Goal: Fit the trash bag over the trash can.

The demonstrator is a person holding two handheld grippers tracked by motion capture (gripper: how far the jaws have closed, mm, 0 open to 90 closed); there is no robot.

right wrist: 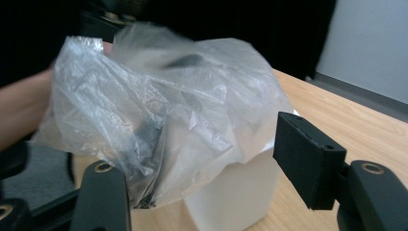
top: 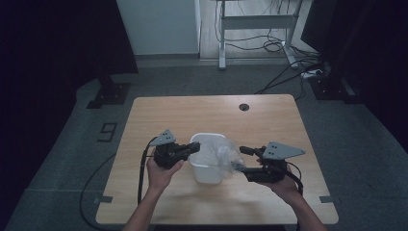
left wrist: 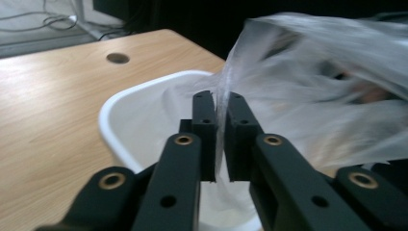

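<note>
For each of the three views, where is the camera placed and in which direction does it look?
High view: above the person's side, looking forward and down at the table; both forearms and grippers enter from below.
Left gripper view: on the left gripper, looking along jaws closed on the plastic bag.
Right gripper view: on the right gripper, jaws apart, facing the bag.
Shared: both gripper views show the white bin.

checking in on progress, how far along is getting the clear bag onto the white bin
Done: the clear plastic bag is up at the white bin. In hand: the left gripper pinches a bag edge over the rim; the right gripper stands open around the bag's other side. Left: spreading the bag over the rim.
</note>
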